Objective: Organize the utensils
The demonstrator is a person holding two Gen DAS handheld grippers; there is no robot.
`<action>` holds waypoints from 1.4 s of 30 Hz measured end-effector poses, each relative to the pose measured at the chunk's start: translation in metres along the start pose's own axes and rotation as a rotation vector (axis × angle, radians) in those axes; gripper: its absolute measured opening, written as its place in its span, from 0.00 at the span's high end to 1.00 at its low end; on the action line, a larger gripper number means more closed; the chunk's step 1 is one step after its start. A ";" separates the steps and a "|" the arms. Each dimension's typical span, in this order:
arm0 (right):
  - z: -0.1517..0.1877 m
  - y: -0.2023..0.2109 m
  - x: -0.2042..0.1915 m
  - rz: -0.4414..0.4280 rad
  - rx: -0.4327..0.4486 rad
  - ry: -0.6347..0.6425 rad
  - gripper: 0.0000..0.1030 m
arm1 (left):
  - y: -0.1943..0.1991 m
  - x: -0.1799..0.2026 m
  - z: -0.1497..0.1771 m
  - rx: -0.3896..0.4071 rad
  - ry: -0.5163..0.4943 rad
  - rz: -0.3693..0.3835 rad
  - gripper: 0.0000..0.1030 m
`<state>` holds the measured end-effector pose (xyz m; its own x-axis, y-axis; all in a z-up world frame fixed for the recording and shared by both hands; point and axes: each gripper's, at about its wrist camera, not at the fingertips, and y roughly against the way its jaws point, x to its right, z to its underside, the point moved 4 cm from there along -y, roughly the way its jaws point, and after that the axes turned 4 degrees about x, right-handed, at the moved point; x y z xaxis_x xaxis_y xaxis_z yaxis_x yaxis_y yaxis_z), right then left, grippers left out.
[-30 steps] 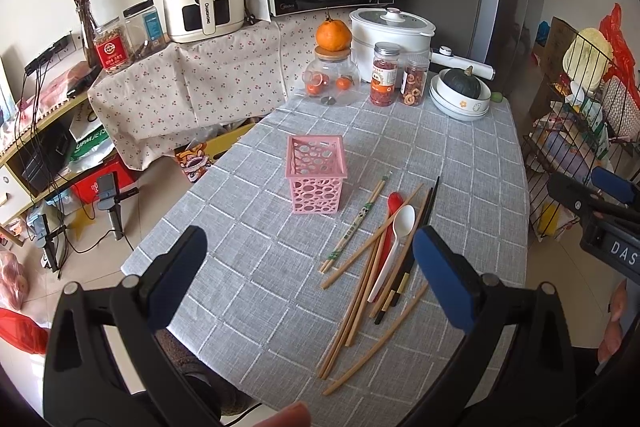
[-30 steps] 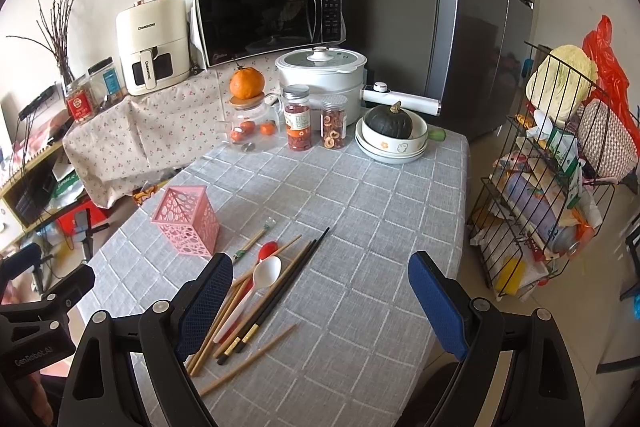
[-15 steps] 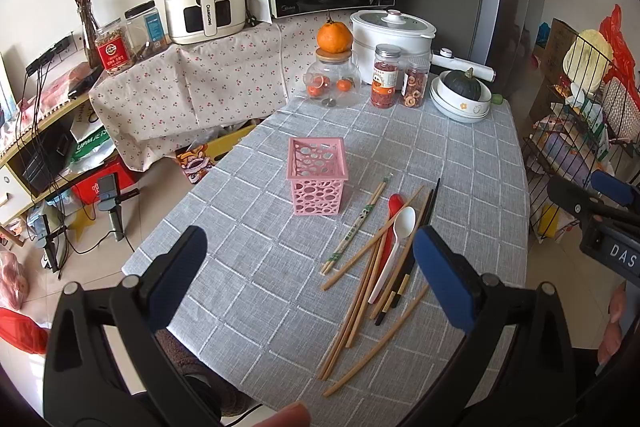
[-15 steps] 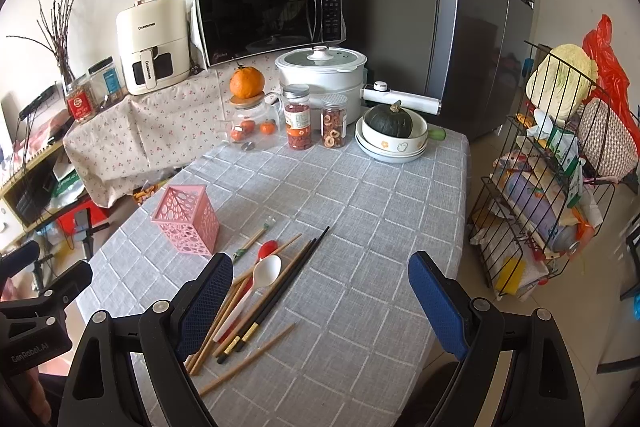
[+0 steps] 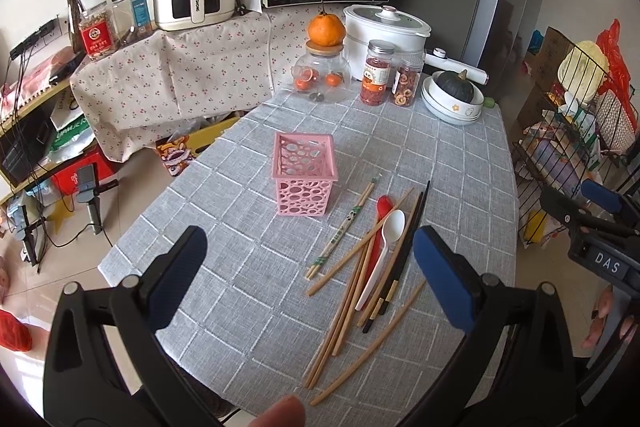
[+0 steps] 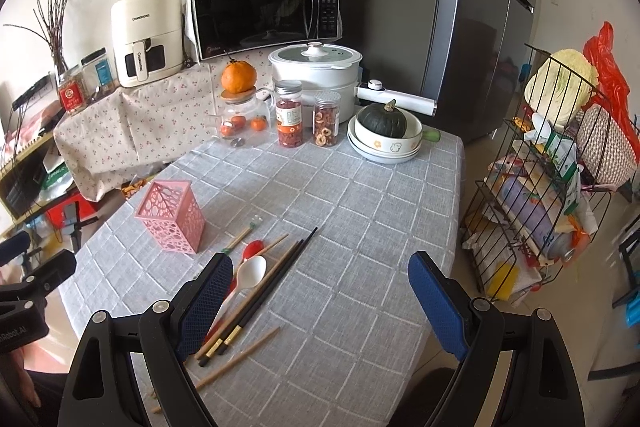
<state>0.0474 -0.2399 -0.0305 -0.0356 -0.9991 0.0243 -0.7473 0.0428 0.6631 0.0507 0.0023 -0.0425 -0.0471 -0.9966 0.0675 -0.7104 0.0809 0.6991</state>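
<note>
Nothing has moved: wooden chopsticks (image 5: 352, 291) lie scattered beside pink basket (image 5: 305, 174).

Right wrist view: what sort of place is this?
Most likely a home kitchen or dining corner: a black microwave oven, a tall grey fridge and a cloth-covered table strewn with wooden chopsticks.

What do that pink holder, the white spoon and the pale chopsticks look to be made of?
Pink holder: likely moulded plastic, matt, with punched round holes. White spoon: smooth and glossy, plastic or ceramic; I cannot tell which. Pale chopsticks: probably bamboo or wood, tan and dull, unlike the black pair.
</note>
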 end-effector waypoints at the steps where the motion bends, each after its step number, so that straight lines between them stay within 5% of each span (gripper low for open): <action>1: 0.000 -0.004 0.002 -0.003 -0.012 0.003 0.12 | -0.006 0.000 -0.001 -0.022 -0.001 0.017 0.01; 11: -0.001 -0.075 0.027 -0.053 -0.224 -0.044 0.12 | -0.068 0.035 -0.007 -0.210 -0.132 0.137 0.04; 14: 0.004 -0.093 0.037 -0.077 -0.274 -0.085 0.12 | -0.098 0.050 -0.004 -0.307 -0.142 0.195 0.22; 16: 0.009 -0.101 0.044 -0.095 -0.306 -0.111 0.13 | -0.120 0.061 -0.001 -0.380 -0.135 0.219 0.43; 24: 0.028 -0.125 0.060 -0.102 -0.421 -0.172 0.21 | -0.192 0.105 0.008 -0.505 -0.185 0.243 0.76; 34: 0.031 -0.129 0.074 -0.060 -0.441 -0.170 0.21 | -0.230 0.133 0.018 -0.558 -0.249 0.244 0.78; 36: 0.030 -0.128 0.074 -0.063 -0.437 -0.176 0.21 | -0.234 0.136 0.022 -0.566 -0.273 0.230 0.90; 42: 0.028 -0.126 0.070 -0.056 -0.426 -0.155 0.21 | -0.226 0.135 0.018 -0.509 -0.291 0.210 1.00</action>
<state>0.1209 -0.3147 -0.1332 -0.1263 -0.9857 -0.1114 -0.4122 -0.0500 0.9097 0.1917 -0.1508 -0.2041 -0.3902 -0.9160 0.0936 -0.2447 0.2012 0.9485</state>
